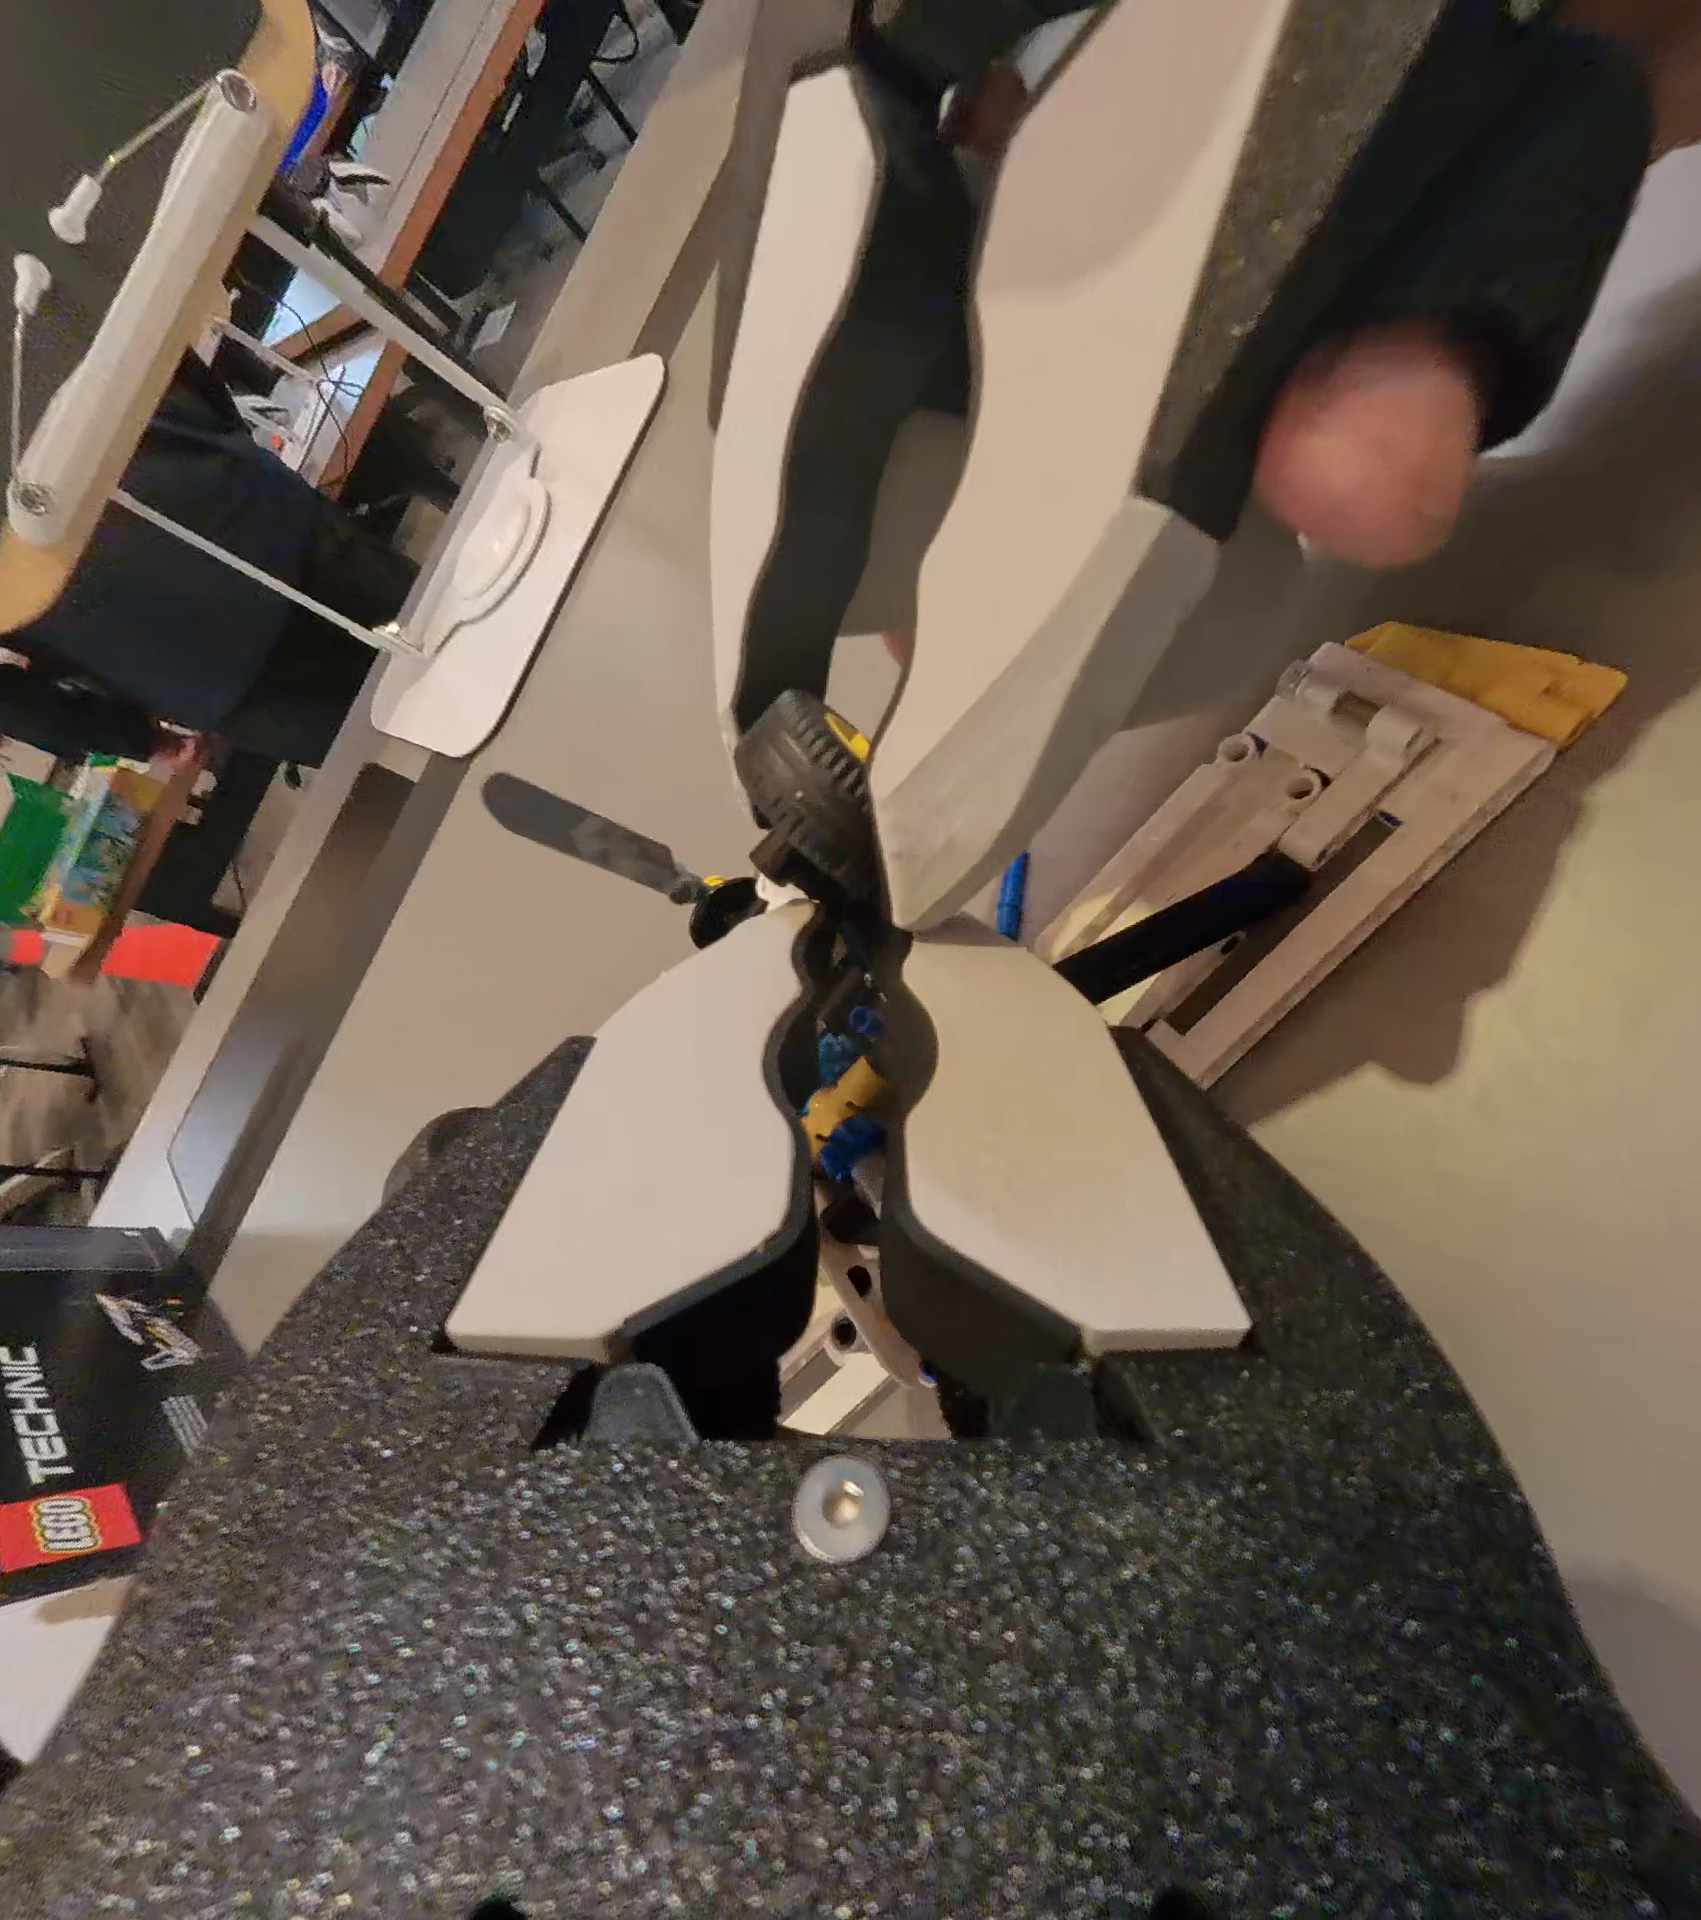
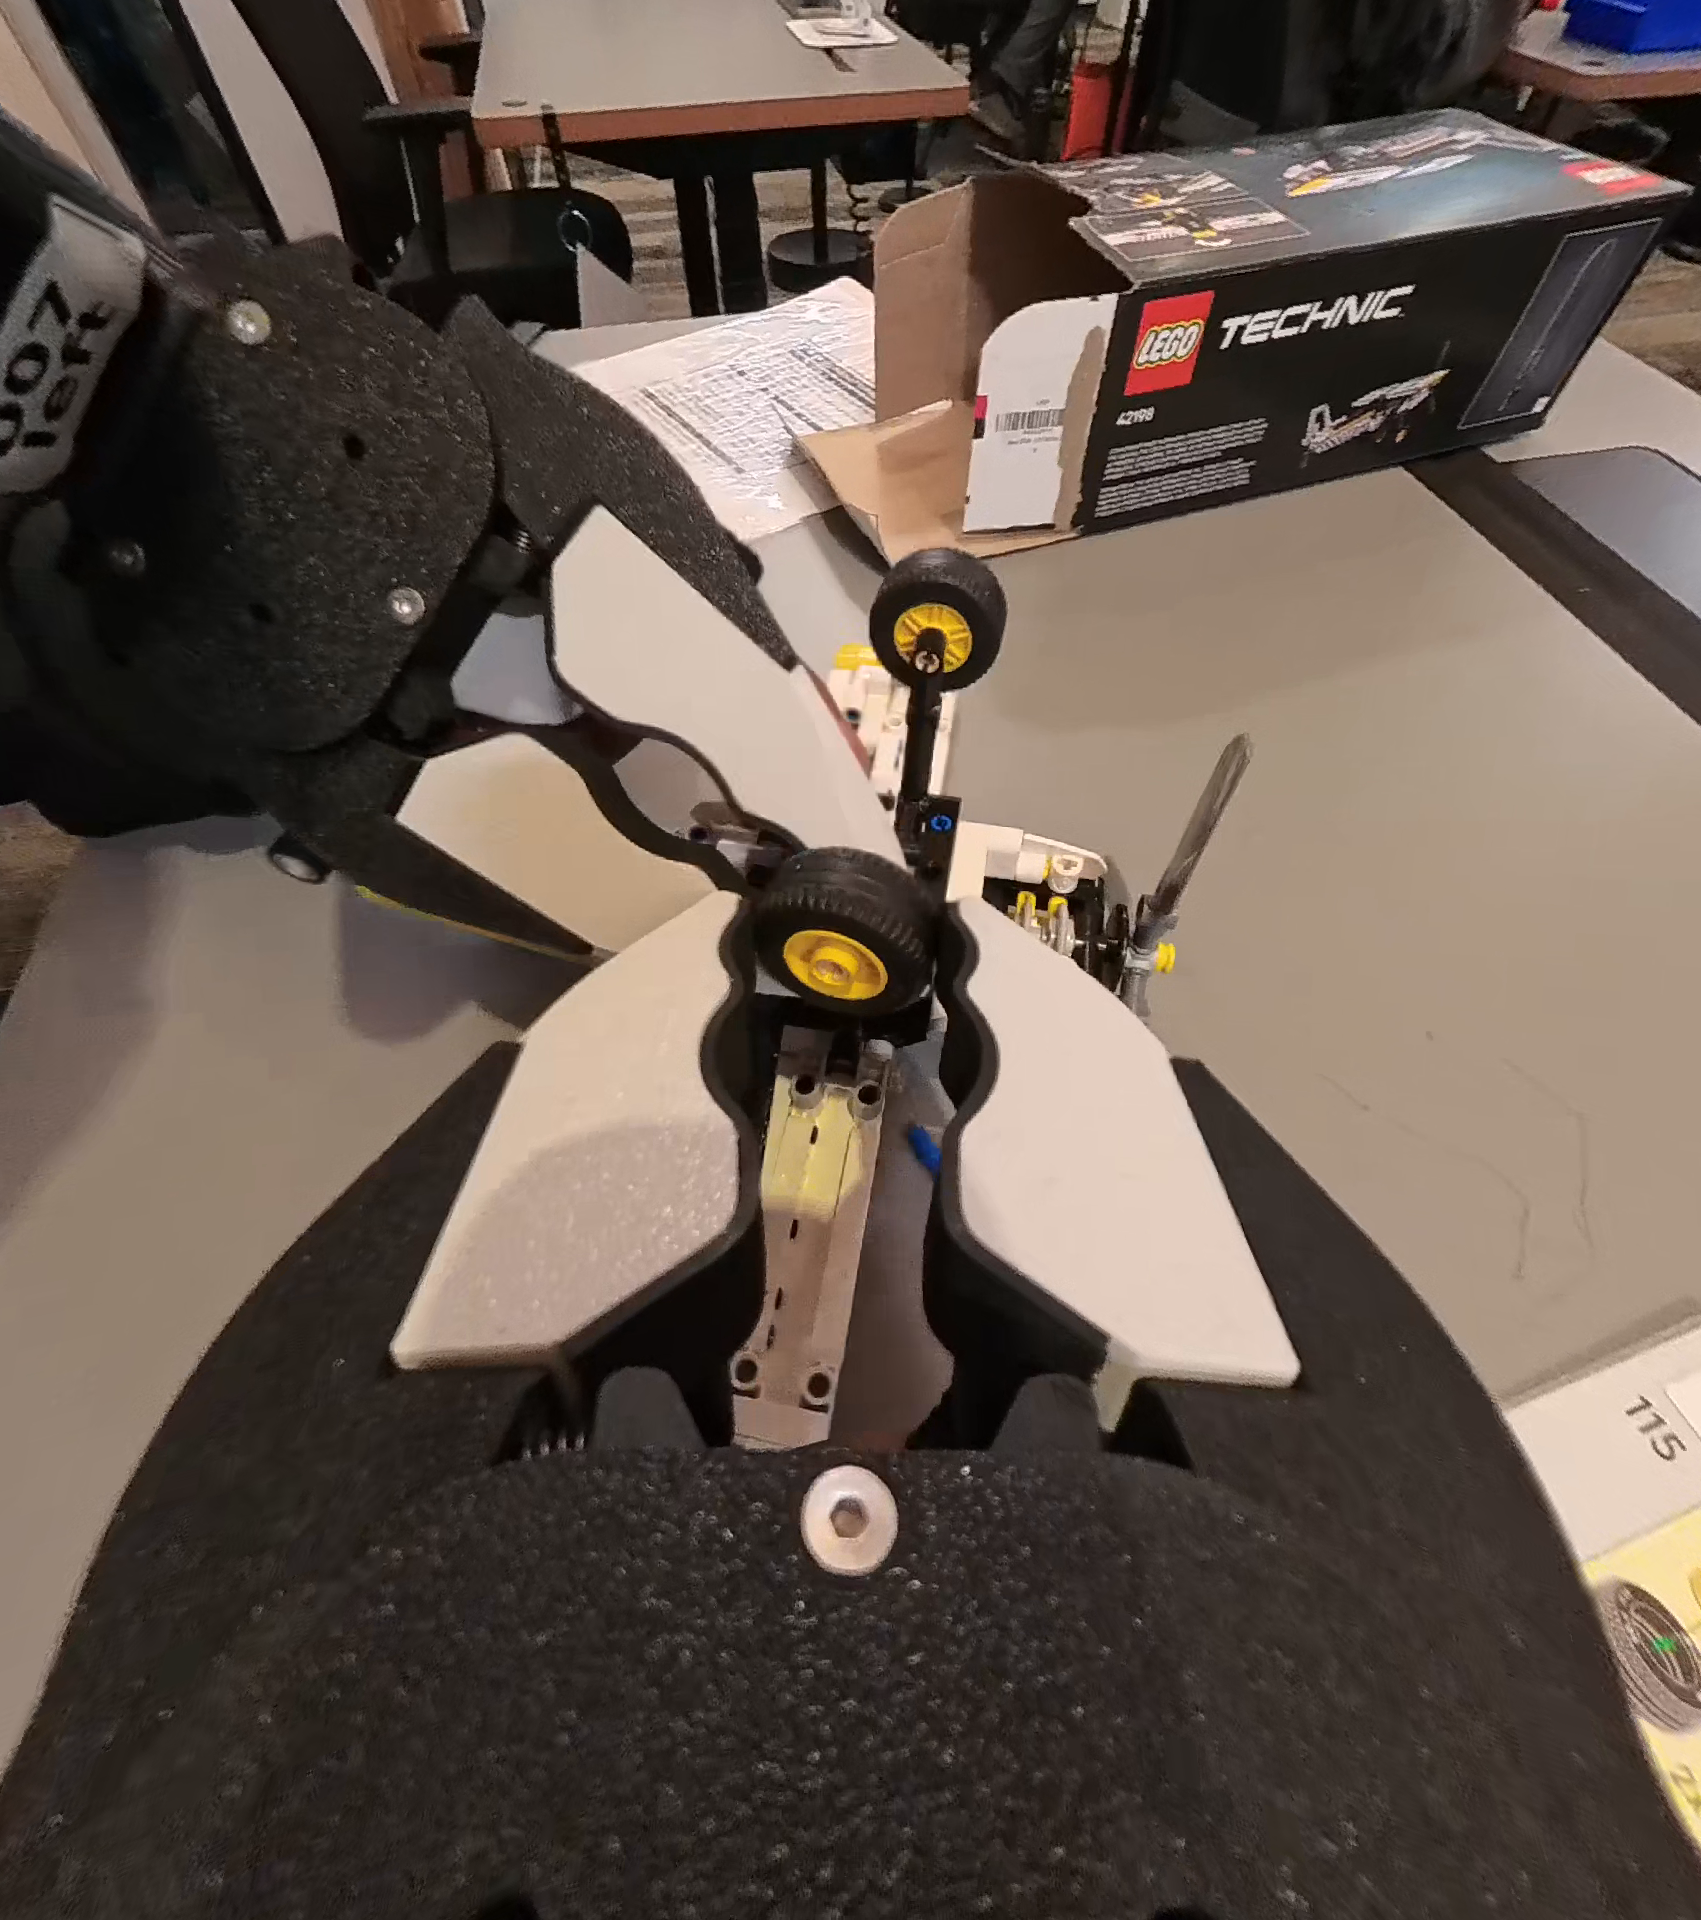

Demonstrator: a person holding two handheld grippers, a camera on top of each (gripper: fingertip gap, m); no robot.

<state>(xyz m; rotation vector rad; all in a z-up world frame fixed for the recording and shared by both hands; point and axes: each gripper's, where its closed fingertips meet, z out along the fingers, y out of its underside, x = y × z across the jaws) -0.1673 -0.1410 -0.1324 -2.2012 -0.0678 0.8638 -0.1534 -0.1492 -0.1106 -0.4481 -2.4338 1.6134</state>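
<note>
A small brick-built plane model with a grey propeller [image 2: 1189,821] rests on the grey table [image 2: 1397,935]. My right gripper [image 2: 841,914] is shut on its black wheel with a yellow hub [image 2: 841,940], and the pads press on the tyre from both sides. A second such wheel [image 2: 937,615] stands up on a black strut. My left gripper [image 1: 851,940] comes in from the left in the right wrist view [image 2: 737,836]. It is shut on a thin black beam [image 1: 841,971] of the model just behind that wheel [image 1: 804,790]. The right gripper [image 1: 825,821] reaches in from above there.
An open black toy box [image 2: 1293,343] lies at the table's back. A printed sheet [image 2: 752,395] lies beside it, and an instruction booklet [image 2: 1677,1558] at the front right. A grey and yellow wing panel [image 1: 1324,810] and a loose blue pin [image 1: 1014,894] lie close by. A hand [image 1: 1365,457] is above. The tips of both grippers are at nearly the same place.
</note>
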